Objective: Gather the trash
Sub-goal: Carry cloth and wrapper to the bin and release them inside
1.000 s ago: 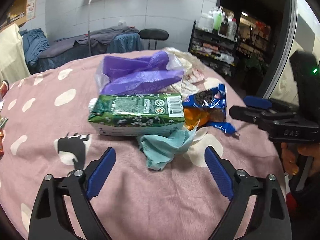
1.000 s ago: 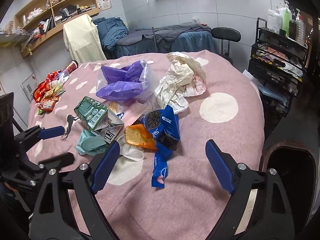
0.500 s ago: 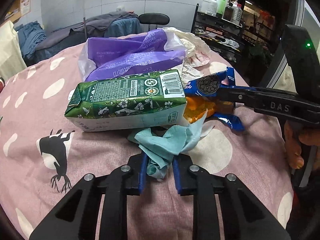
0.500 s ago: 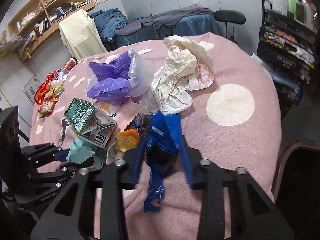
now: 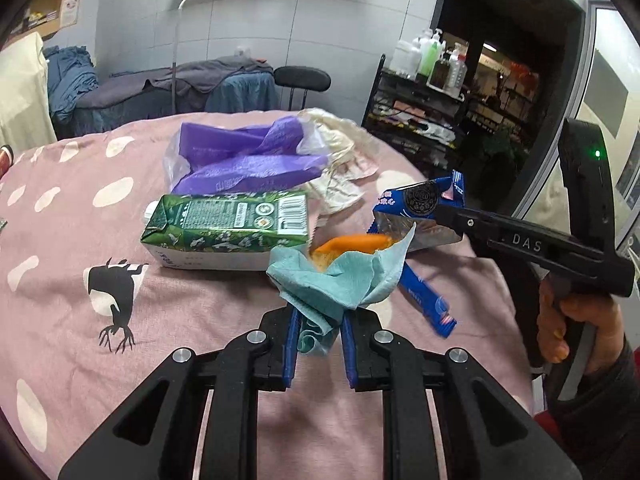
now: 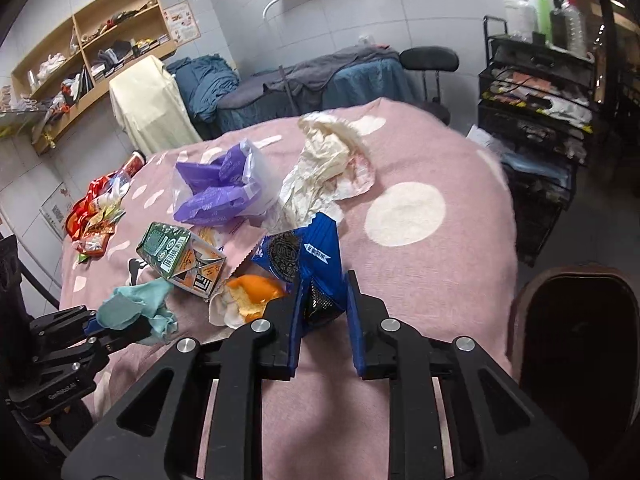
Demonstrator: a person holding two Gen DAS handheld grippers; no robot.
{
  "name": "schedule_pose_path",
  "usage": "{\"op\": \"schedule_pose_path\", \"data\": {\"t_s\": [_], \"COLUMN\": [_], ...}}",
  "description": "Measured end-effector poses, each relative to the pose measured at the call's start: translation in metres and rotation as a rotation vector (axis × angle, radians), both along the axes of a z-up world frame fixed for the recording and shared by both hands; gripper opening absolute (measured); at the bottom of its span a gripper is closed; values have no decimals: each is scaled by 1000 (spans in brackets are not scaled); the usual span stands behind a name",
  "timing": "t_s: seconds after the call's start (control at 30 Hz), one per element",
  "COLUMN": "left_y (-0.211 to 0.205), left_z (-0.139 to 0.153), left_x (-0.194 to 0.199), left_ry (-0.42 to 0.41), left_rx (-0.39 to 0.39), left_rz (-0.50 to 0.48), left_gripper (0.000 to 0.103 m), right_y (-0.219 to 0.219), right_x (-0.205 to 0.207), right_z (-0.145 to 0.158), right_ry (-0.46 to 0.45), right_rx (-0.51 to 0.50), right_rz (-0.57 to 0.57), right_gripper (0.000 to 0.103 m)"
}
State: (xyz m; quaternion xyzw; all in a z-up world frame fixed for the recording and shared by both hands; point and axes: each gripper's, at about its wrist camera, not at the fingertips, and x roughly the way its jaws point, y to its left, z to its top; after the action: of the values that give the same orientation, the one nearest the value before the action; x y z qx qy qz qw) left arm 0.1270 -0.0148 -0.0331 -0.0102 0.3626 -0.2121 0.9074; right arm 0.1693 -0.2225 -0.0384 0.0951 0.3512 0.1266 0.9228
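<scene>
My left gripper (image 5: 318, 320) is shut on a crumpled teal tissue (image 5: 348, 276), lifted just off the pink tablecloth (image 5: 200, 320). To its right, my right gripper (image 6: 324, 284) has its jaws closing on a blue cookie wrapper (image 6: 308, 252), pads pressing its lower end; the wrapper (image 5: 420, 200) hangs raised above the cloth. An orange peel (image 6: 252, 292) on white paper lies between the two. A green drink carton (image 5: 228, 220), a purple plastic bag (image 5: 248, 160) and a crumpled cream paper (image 6: 328, 168) lie behind.
Red snack packets (image 6: 96, 216) sit at the table's far left edge. A dark brown bin (image 6: 576, 340) stands by the right edge. A hand (image 5: 576, 320) holds the right gripper's handle. Beyond the table are a chair, a bed and a shelf rack.
Both grippers went from wide open to shut: the left one took the teal tissue, the right one the blue wrapper. Both items have since lifted off the cloth.
</scene>
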Motion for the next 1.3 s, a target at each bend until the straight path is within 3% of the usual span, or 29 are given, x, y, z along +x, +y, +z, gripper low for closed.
{"op": "schedule_pose_path", "data": {"t_s": [0.5, 0.8, 1.13, 1.3], "left_y": [-55, -105, -155, -174], "left_z": [17, 20, 18, 14], "left_x": [-26, -35, -40, -40], "left_ry": [-39, -47, -32, -22], "left_rx": [-57, -65, -63, -48], "left_rz": [-125, -239, -349, -386], "left_gripper": [19, 19, 19, 19], "right_y": [-70, -131, -179, -194], "right_x": [-70, -108, -122, -120], "right_z": [21, 20, -9, -35], "right_ry": [-99, -110, 0, 92], "right_rx": [19, 4, -120, -149], "right_rz": [-204, -413, -660, -705], "right_gripper": [20, 20, 20, 20]}}
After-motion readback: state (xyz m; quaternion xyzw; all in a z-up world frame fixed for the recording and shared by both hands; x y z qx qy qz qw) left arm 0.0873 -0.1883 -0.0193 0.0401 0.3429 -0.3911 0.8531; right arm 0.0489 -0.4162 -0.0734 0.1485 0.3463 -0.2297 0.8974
